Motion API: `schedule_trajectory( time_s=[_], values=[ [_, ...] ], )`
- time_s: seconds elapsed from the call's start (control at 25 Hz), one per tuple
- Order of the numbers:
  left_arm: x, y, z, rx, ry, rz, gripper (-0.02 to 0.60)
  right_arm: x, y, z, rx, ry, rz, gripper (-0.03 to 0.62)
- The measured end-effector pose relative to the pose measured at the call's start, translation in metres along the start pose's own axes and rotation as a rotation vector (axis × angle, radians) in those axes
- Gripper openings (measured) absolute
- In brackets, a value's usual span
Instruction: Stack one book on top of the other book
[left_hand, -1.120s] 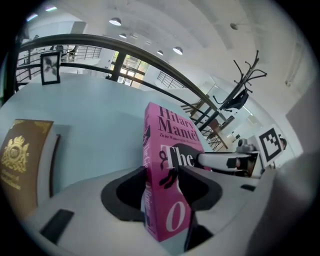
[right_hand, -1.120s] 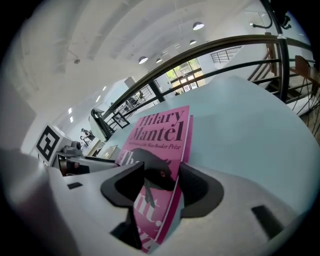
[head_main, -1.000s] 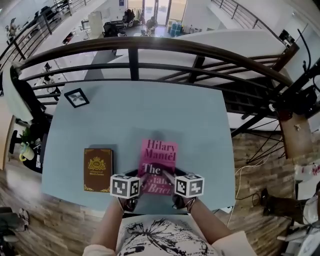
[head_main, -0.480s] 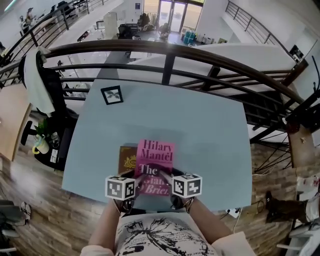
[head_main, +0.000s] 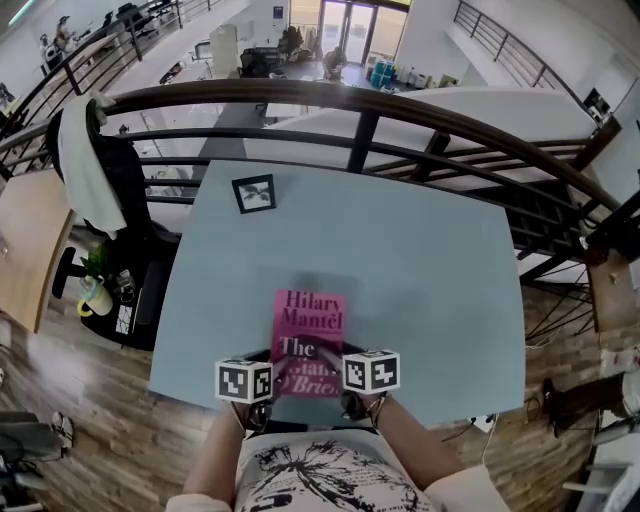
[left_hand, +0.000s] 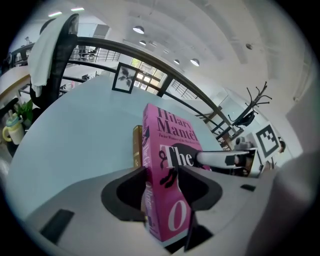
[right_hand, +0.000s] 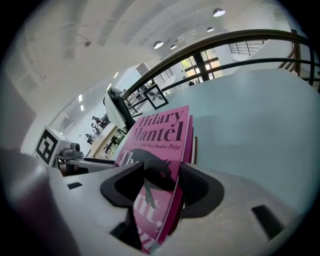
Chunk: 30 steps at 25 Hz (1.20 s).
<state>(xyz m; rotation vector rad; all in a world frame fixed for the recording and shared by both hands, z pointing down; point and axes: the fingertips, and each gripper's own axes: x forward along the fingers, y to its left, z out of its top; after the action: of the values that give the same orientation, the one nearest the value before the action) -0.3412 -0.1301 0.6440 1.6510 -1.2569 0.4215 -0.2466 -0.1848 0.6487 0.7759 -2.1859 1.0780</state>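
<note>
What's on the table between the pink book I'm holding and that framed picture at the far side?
Nothing: in the head view only bare table runs from the pink book to the framed picture.

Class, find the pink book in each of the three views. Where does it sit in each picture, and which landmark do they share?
Head view: pink book, lower centre.
Left gripper view: pink book, centre to bottom.
Right gripper view: pink book, centre.
Shared landmark: framed picture, beyond the book in all three.
</note>
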Motion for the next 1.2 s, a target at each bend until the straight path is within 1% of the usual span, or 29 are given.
schedule_trajectory(
  time_s=[0.2, 0.28, 0.4, 0.48, 0.56, 0.68, 0.72, 0.8, 0.92, 1.0, 1.08, 1.12, 1.16, 1.2],
  values=[
    [0.012, 0.018, -0.004, 0.008, 0.039, -0.011, 0.202, 0.021, -0.002, 0.002, -0.023, 0.021, -0.020, 0.212],
    [0.017, 0.021, -0.004, 0.009, 0.055, -0.017, 0.202, 0.028, -0.004, 0.001, -0.012, 0.032, -0.021, 0.213],
    [0.021, 0.024, -0.004, -0.005, 0.059, -0.032, 0.202, 0.032, -0.009, -0.001, -0.001, 0.042, -0.027, 0.216],
    [0.022, 0.025, -0.005, -0.004, 0.062, -0.044, 0.204, 0.033, -0.010, -0.002, -0.015, 0.039, -0.030, 0.221],
    [0.022, 0.024, -0.006, 0.000, 0.064, -0.050, 0.204, 0.032, -0.011, -0.001, -0.023, 0.031, -0.038, 0.235],
    [0.022, 0.023, -0.006, 0.002, 0.060, -0.050, 0.204, 0.031, -0.016, -0.002, 0.009, 0.019, -0.038, 0.275],
    [0.023, 0.023, -0.005, 0.002, 0.058, -0.052, 0.204, 0.031, -0.016, -0.001, 0.013, 0.017, -0.037, 0.273],
    [0.023, 0.023, -0.004, 0.012, 0.060, -0.060, 0.204, 0.030, -0.017, 0.001, 0.008, 0.016, -0.045, 0.273],
    [0.018, 0.024, -0.003, 0.053, 0.075, -0.051, 0.202, 0.025, -0.017, 0.002, -0.011, 0.010, -0.082, 0.267],
    [0.009, 0.024, 0.002, 0.093, 0.052, -0.030, 0.202, 0.015, -0.016, 0.007, -0.006, -0.022, -0.110, 0.212],
    [-0.005, 0.020, 0.013, 0.139, 0.000, -0.012, 0.202, 0.002, -0.009, 0.018, 0.009, -0.075, -0.106, 0.206],
    [-0.014, 0.017, 0.021, 0.158, -0.032, -0.003, 0.198, -0.006, -0.004, 0.023, 0.006, -0.100, -0.099, 0.192],
    [-0.023, 0.014, 0.030, 0.172, -0.067, 0.006, 0.183, -0.012, 0.000, 0.029, -0.003, -0.124, -0.094, 0.175],
    [-0.031, 0.012, 0.039, 0.183, -0.103, 0.014, 0.152, -0.018, 0.004, 0.034, -0.016, -0.145, -0.092, 0.152]
  ],
)
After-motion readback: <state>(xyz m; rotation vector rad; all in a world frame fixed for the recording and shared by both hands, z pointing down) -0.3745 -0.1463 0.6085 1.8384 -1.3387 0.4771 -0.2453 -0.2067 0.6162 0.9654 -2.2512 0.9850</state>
